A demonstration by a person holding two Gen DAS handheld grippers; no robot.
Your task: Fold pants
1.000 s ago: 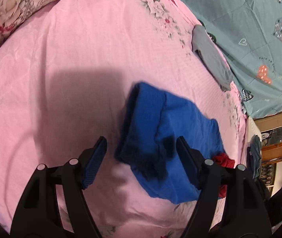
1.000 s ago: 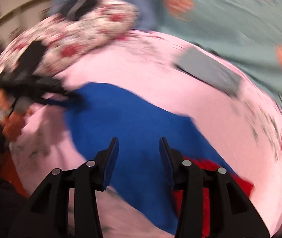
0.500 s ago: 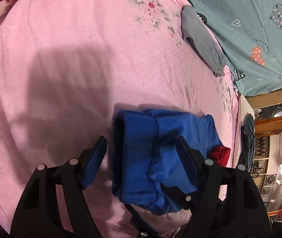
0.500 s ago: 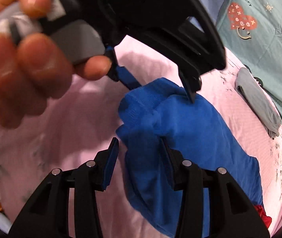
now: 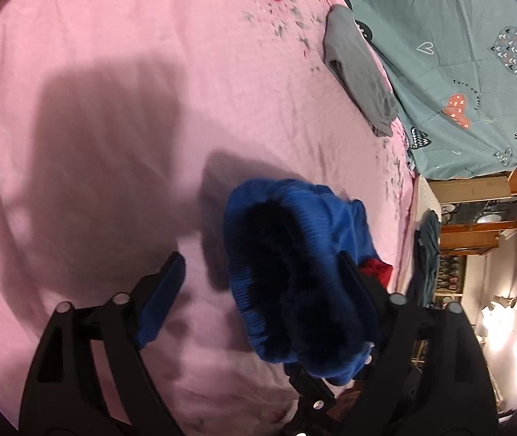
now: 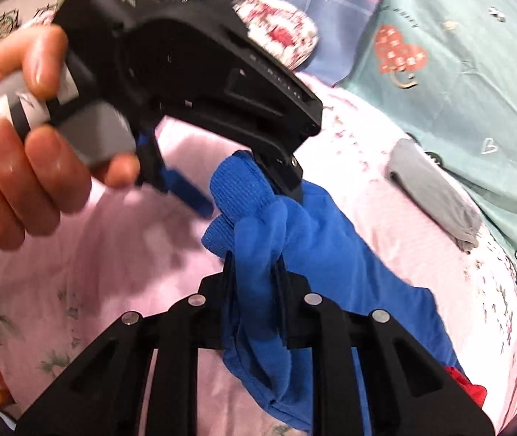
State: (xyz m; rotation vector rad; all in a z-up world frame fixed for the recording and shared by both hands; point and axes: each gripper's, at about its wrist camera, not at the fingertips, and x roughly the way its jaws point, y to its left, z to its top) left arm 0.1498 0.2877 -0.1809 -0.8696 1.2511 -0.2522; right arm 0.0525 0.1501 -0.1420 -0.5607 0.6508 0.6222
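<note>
Right tongs (image 6: 255, 265) now clenched on blue pants (image 6: 331, 254), left tongs (image 5: 258, 272) released above.

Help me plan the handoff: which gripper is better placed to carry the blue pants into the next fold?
Right. The right gripper is already shut on a bunched edge of the blue pants, lifting it off the pink sheet. The left gripper is open, with the cloth only against one finger.

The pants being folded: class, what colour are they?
Plain bright blue pants, clearest in the right wrist view.
</note>
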